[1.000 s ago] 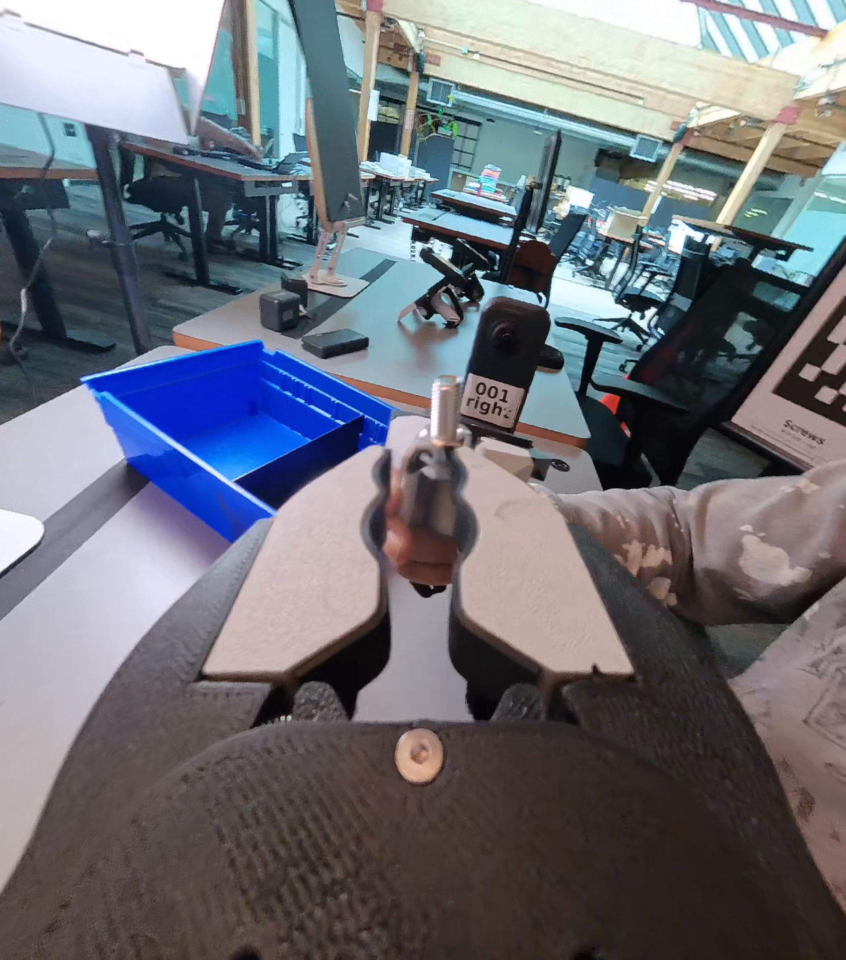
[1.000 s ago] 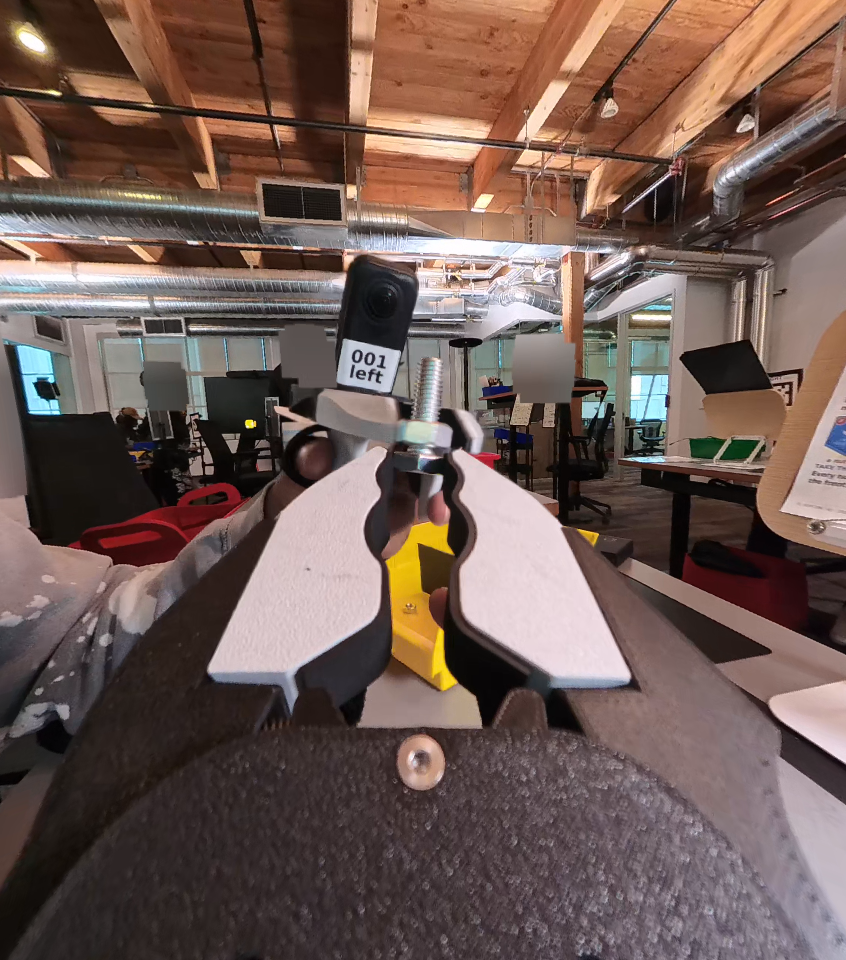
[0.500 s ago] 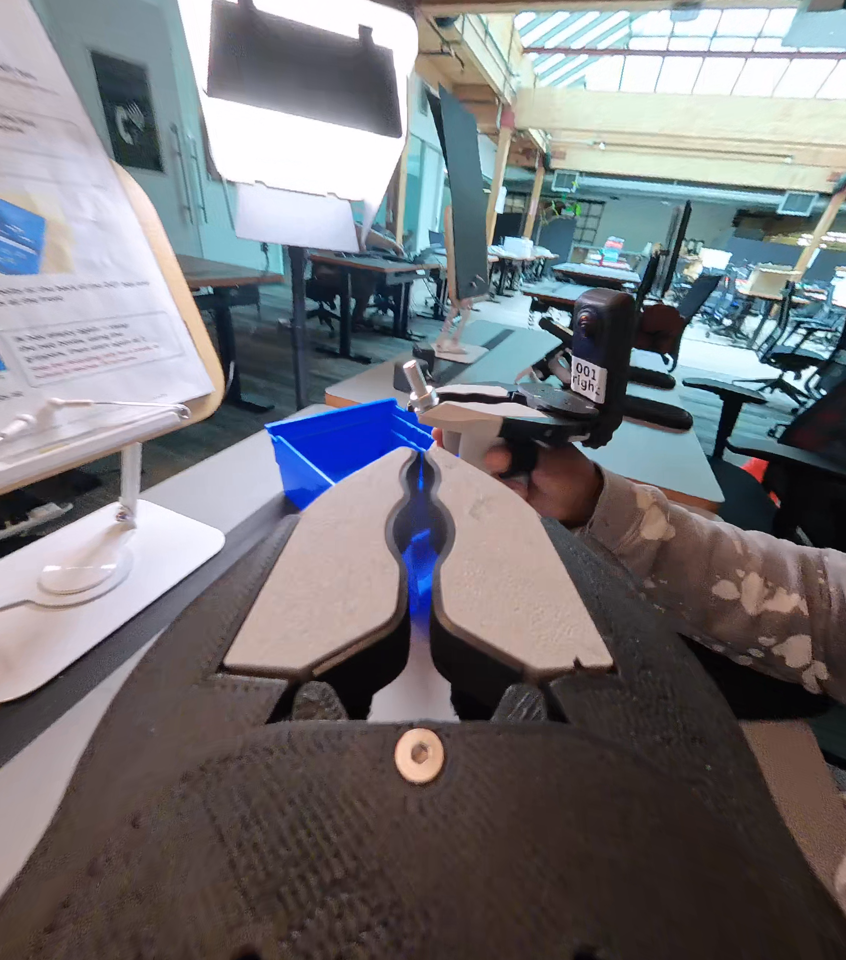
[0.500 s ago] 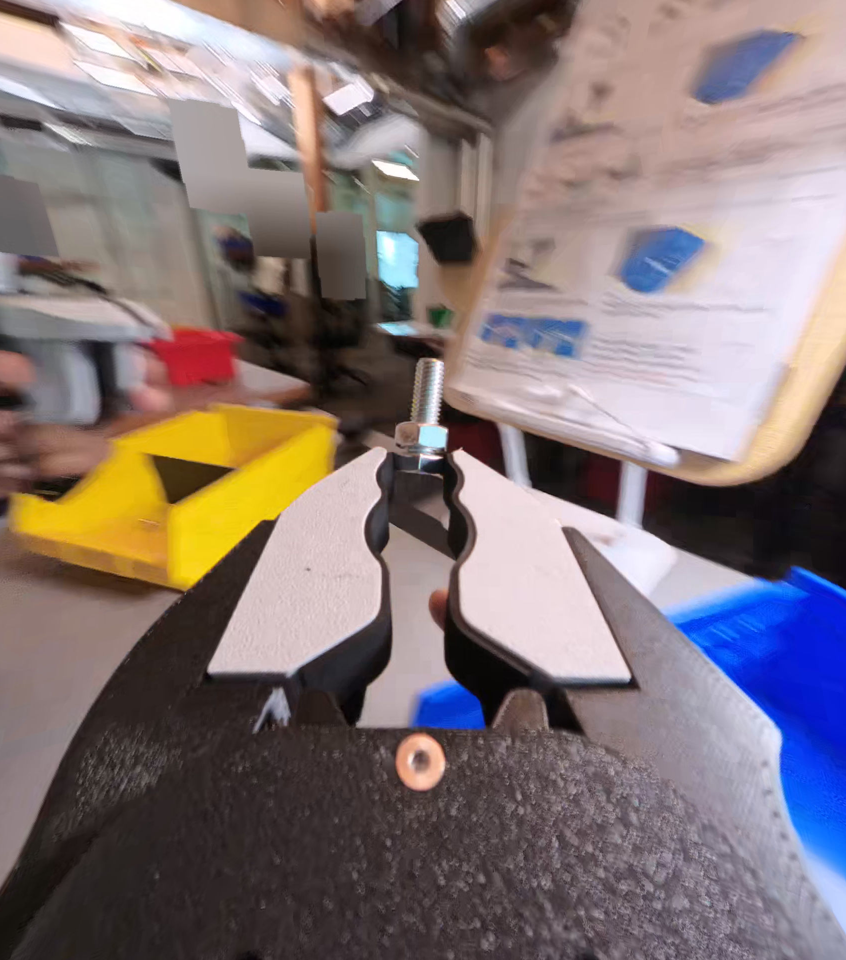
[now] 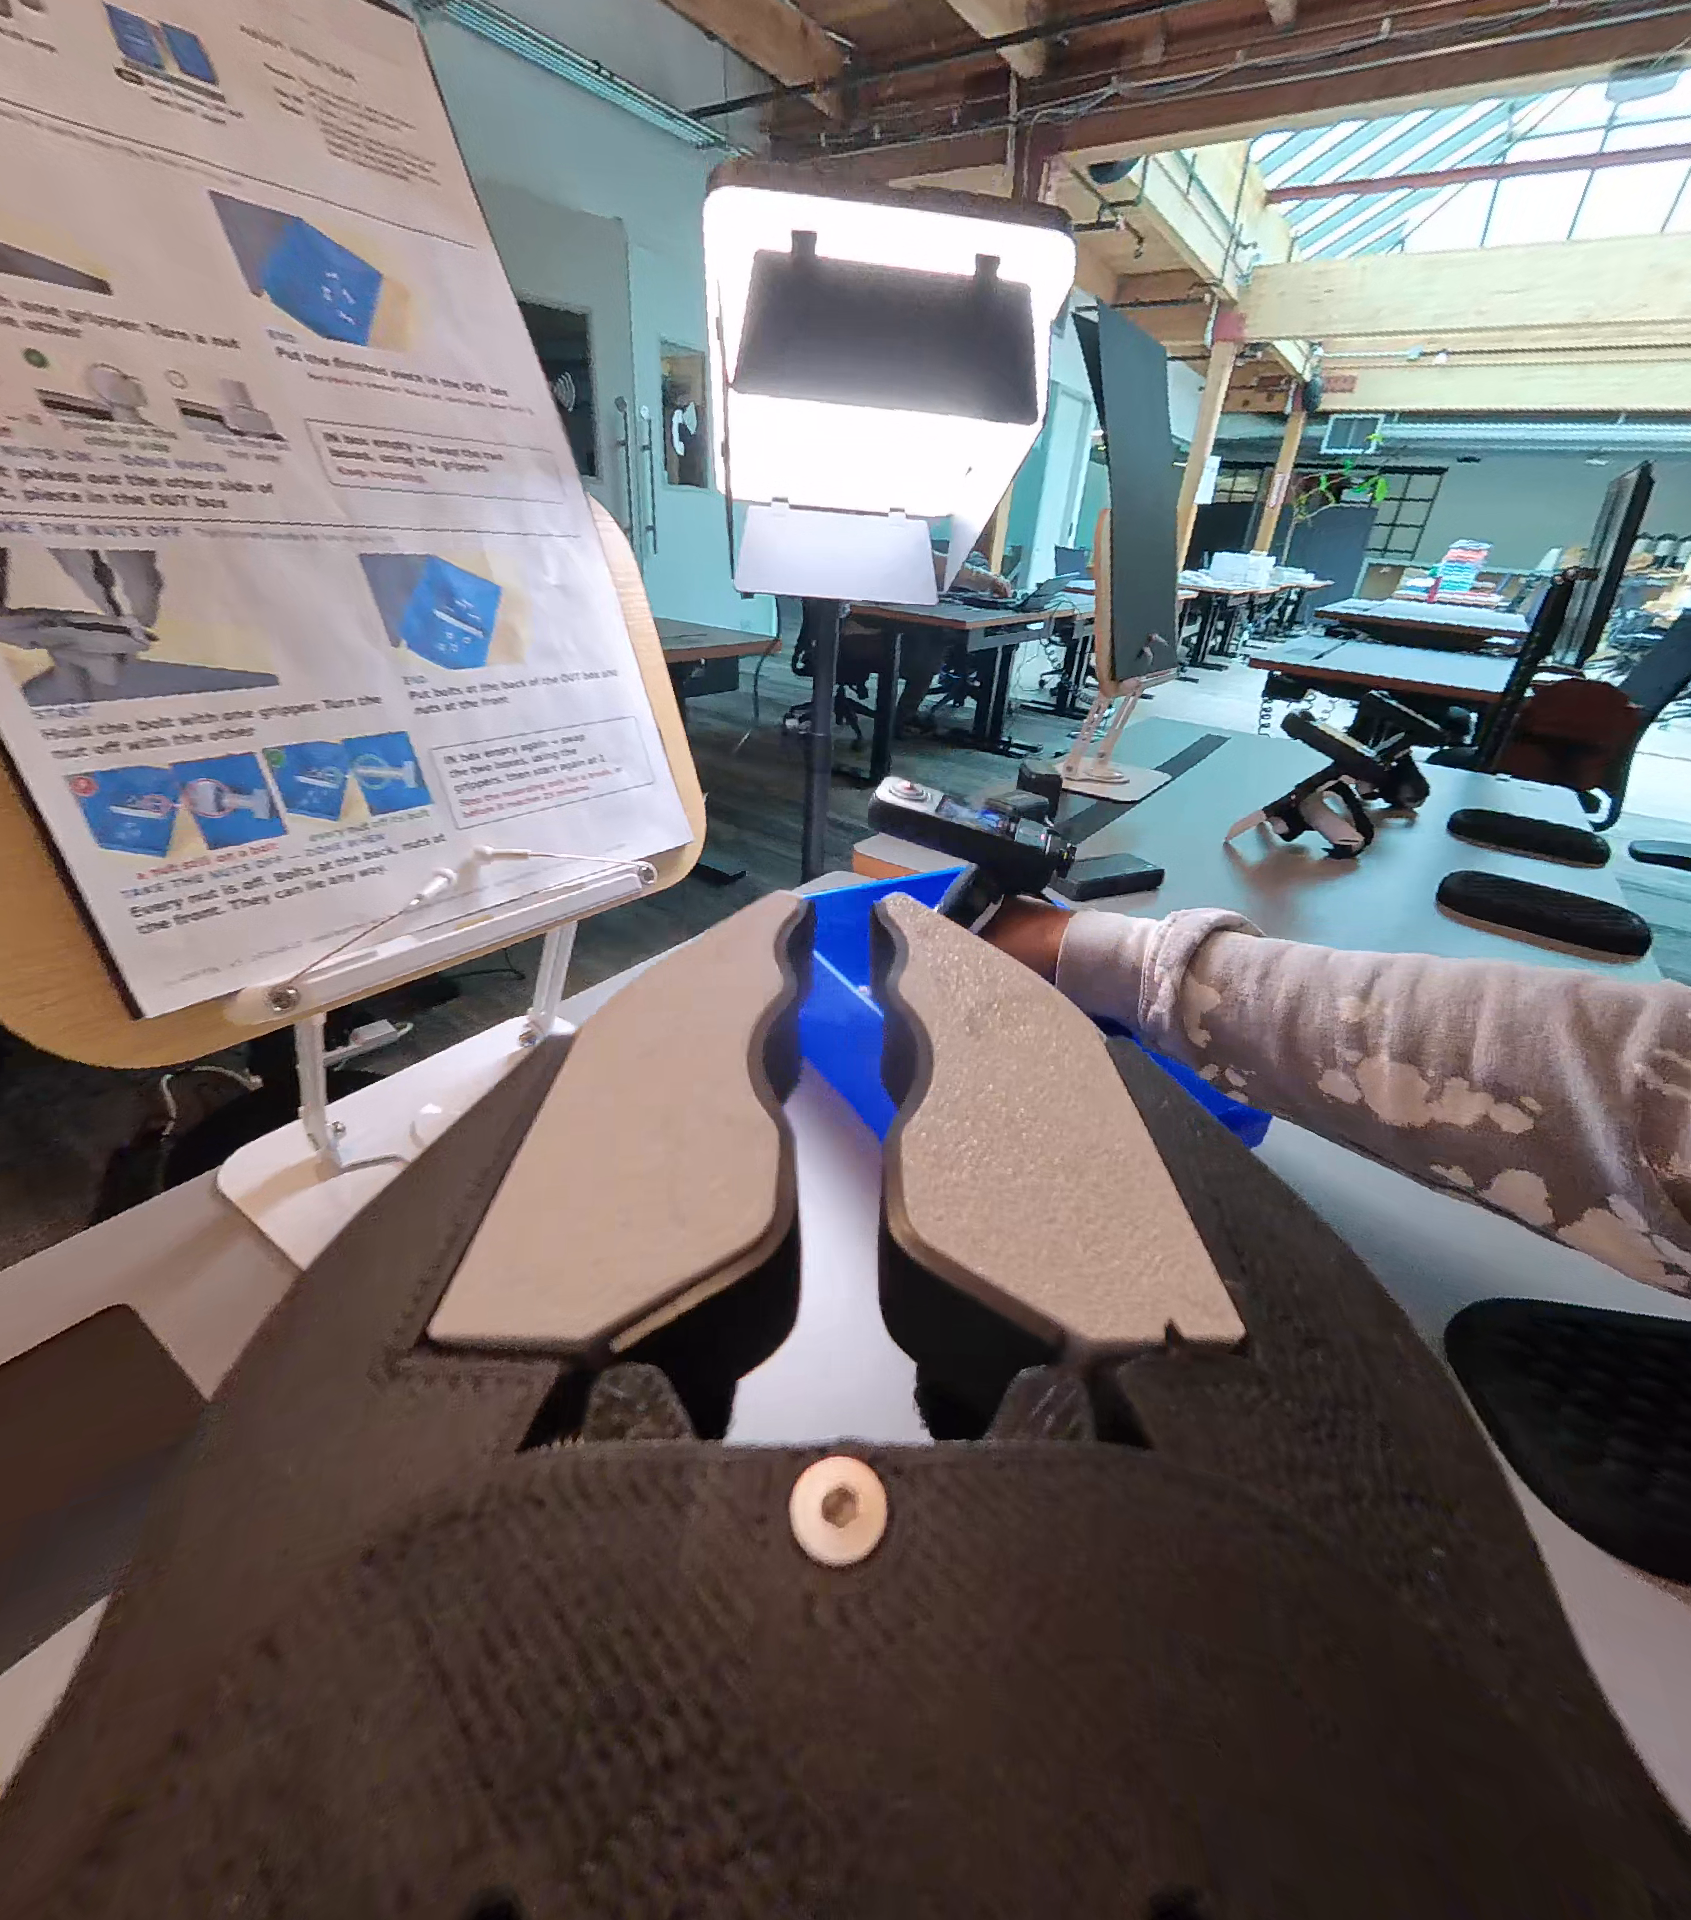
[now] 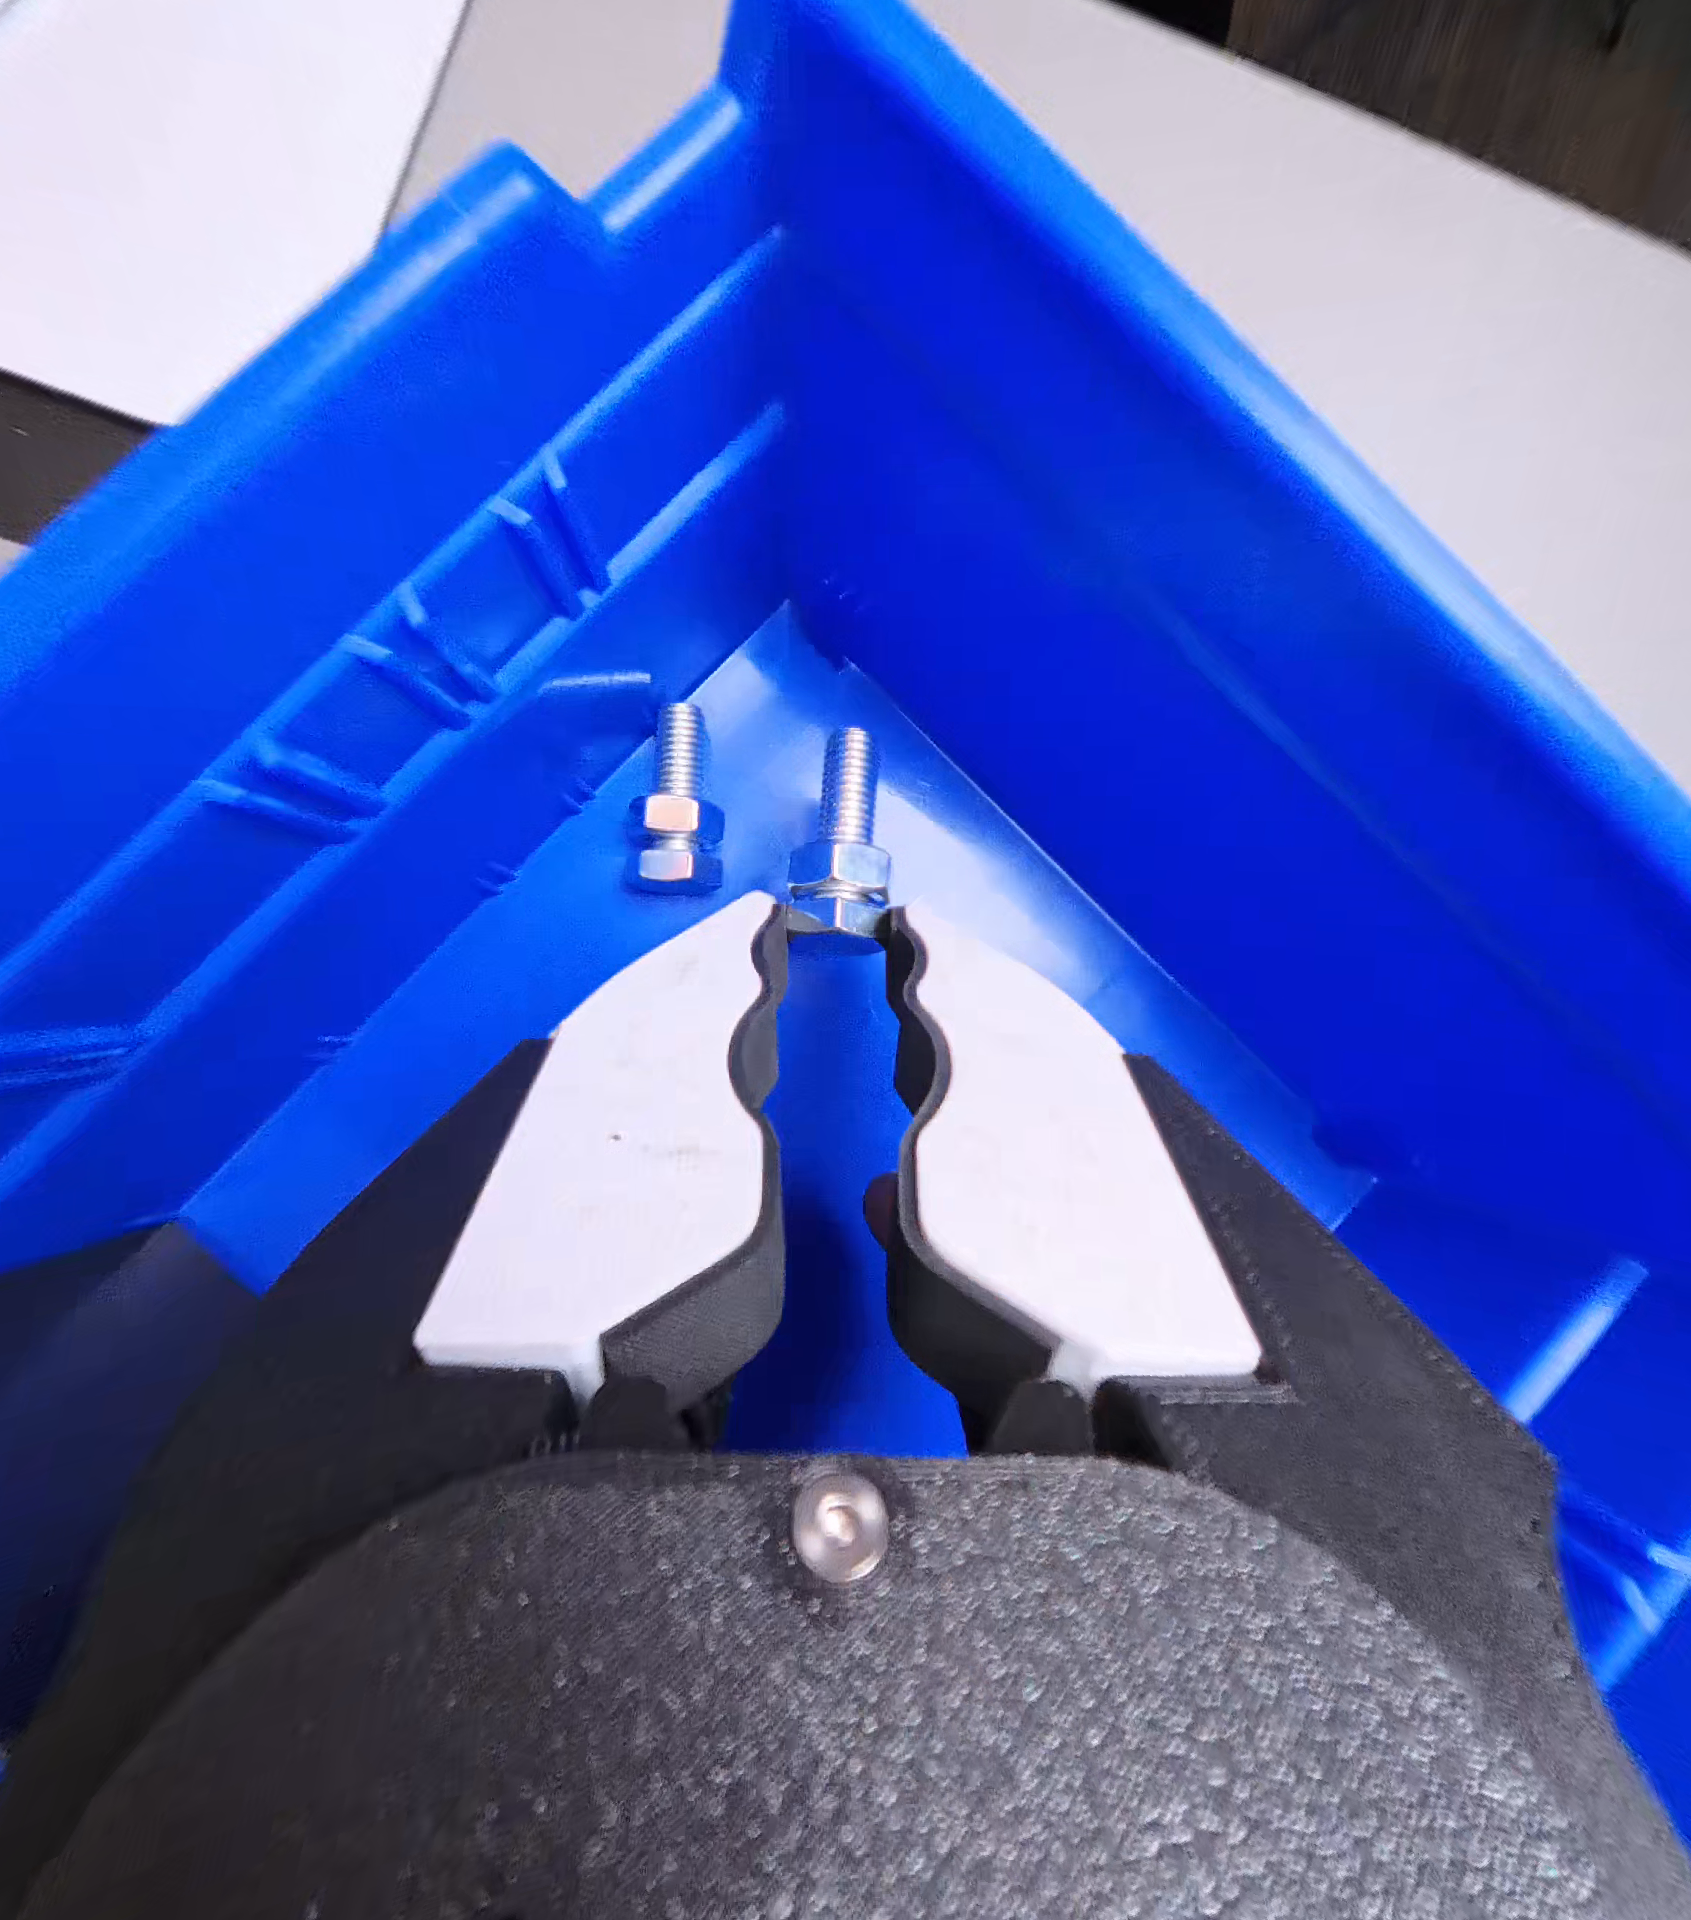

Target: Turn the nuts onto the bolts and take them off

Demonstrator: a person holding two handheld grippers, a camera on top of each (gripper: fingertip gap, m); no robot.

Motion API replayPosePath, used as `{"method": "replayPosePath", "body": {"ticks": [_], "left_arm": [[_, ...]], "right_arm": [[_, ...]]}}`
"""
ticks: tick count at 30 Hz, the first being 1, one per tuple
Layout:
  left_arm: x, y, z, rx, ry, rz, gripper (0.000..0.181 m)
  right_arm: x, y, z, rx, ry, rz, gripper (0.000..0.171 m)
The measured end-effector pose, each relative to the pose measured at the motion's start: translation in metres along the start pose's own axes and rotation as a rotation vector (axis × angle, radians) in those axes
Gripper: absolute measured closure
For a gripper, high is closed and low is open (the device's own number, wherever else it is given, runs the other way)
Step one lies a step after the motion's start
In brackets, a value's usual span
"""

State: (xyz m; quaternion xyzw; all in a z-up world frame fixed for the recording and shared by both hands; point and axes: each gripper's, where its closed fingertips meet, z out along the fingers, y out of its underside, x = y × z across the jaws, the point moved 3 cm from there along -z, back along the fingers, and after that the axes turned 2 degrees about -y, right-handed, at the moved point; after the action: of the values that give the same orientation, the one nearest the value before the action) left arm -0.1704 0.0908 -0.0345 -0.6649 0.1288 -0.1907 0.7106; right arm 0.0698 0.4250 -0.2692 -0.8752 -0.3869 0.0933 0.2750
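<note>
Am gripping bolt [image 6: 843, 831] head in right gripper [image 6: 836, 920], frame centre, over blue bin [image 6: 1184, 644] corner; second bolt [image 6: 675, 805] lying just left. Left gripper [image 5: 839, 914] holding nothing, jaws slightly parted.

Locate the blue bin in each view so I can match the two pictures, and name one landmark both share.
Left wrist view: the blue bin sits centre frame, mostly hidden behind the left gripper; a strip shows between its fingers.
Right wrist view: the bin's walls fill most of the frame, seen from above into a corner.
Shared landmark: the right gripper, reaching into the bin in the left view, its fingers hidden there.
</note>
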Motion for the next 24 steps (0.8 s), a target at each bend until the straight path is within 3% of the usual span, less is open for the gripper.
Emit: {"method": "replayPosePath", "body": {"ticks": [4, 9, 12, 16, 21, 22, 24], "left_arm": [[-0.015, -0.007, -0.011, 0.015, -0.040, -0.007, 0.170], [-0.037, -0.012, -0.026, 0.023, -0.108, -0.017, 0.169], [-0.051, -0.015, -0.039, 0.010, -0.158, -0.013, 0.168], [-0.076, -0.012, -0.060, -0.063, -0.234, -0.027, 0.165], [-0.129, 0.005, -0.084, -0.277, -0.368, -0.024, 0.164], [-0.143, 0.012, -0.088, -0.338, -0.403, -0.022, 0.163], [-0.171, 0.031, -0.092, -0.471, -0.439, -0.053, 0.162]], "right_arm": [[0.005, 0.012, 0.019, -0.113, 0.038, 0.000, 0.153], [0.002, 0.006, -0.004, -0.159, 0.087, -0.072, 0.146], [-0.019, -0.022, -0.050, 0.069, 0.020, -0.093, 0.141], [-0.079, -0.039, -0.142, 0.476, -0.129, -0.209, 0.140], [-0.161, 0.025, -0.205, 0.661, -0.323, -0.358, 0.134], [-0.173, 0.041, -0.208, 0.685, -0.348, -0.366, 0.140], [-0.194, 0.072, -0.210, 0.734, -0.400, -0.357, 0.168]]}}
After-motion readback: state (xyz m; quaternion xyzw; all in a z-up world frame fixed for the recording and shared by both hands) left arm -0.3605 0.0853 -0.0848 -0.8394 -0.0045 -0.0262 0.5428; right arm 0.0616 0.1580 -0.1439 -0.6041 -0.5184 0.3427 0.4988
